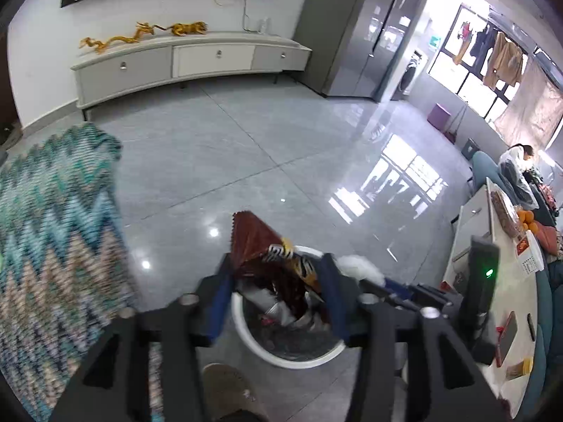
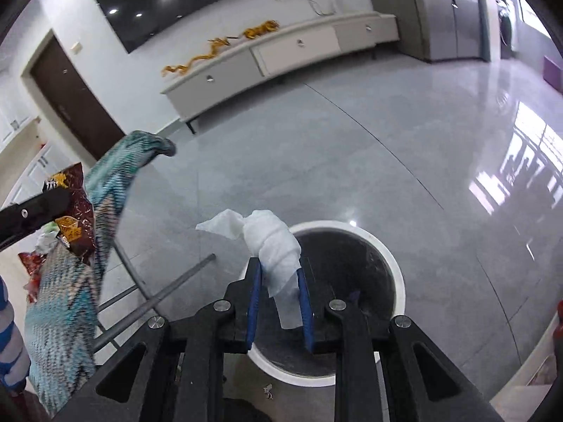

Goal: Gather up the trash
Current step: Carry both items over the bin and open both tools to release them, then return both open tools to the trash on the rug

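In the left wrist view, a crumpled red and orange foil snack bag [image 1: 271, 260] is seen between the blue pads of the left tool [image 1: 278, 299], which stand apart, above the round white trash bin [image 1: 253, 337] on the grey tiled floor [image 1: 246, 147].

In the right wrist view, a white crumpled paper tissue [image 2: 278, 246] is clamped by the right tool [image 2: 279, 299] over the same bin [image 2: 397, 274].

Open bin [image 2: 394, 263] mouth; chair [image 2: 63, 281] apparently close left.
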`<state>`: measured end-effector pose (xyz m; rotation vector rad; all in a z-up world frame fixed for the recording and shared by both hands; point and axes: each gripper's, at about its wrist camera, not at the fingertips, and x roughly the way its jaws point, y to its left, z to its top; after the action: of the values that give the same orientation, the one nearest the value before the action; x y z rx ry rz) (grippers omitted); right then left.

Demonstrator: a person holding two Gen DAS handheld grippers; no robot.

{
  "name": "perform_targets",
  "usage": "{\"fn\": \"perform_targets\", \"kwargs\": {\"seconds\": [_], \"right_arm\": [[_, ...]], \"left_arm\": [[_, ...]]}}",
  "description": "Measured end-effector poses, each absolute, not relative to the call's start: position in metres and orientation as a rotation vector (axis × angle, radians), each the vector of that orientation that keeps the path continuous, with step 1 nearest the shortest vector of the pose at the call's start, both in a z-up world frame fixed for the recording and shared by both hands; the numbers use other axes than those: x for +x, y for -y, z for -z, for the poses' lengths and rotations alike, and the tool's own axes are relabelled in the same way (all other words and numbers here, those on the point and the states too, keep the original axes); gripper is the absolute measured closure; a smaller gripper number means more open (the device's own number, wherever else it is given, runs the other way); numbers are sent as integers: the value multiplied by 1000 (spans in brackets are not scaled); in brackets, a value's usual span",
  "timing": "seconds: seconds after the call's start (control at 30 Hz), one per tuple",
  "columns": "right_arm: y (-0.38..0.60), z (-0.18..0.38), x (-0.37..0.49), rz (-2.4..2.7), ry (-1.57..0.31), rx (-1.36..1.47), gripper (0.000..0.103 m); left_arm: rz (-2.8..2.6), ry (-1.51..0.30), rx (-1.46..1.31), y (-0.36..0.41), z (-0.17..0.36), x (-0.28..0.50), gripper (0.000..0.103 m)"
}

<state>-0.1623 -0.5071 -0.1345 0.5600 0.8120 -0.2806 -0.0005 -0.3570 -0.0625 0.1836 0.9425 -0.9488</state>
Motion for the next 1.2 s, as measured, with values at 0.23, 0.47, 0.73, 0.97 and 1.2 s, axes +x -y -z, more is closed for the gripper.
{"fn": "perform_targets", "kwargs": {"seconds": [0.23,0.47,0.73,0.97,1.2], "right_arm": [[527,150,-181,350,-830,607,61],[530,147,-190,371,-816,630,61],[513,116,-186,348,-768,593,61],[487,75,-180,302,-710,530,61],[447,35,-169,225,-663,455,61]], "left_arm": [[1008,-985,180,386,69,-7,50],[992,-977,162,368,60,-7,50],[938,-924,136,334,39,-6,50],[879,-863,99,274,21,-5,50],[771,-815,25,186,10,3,50]]}}
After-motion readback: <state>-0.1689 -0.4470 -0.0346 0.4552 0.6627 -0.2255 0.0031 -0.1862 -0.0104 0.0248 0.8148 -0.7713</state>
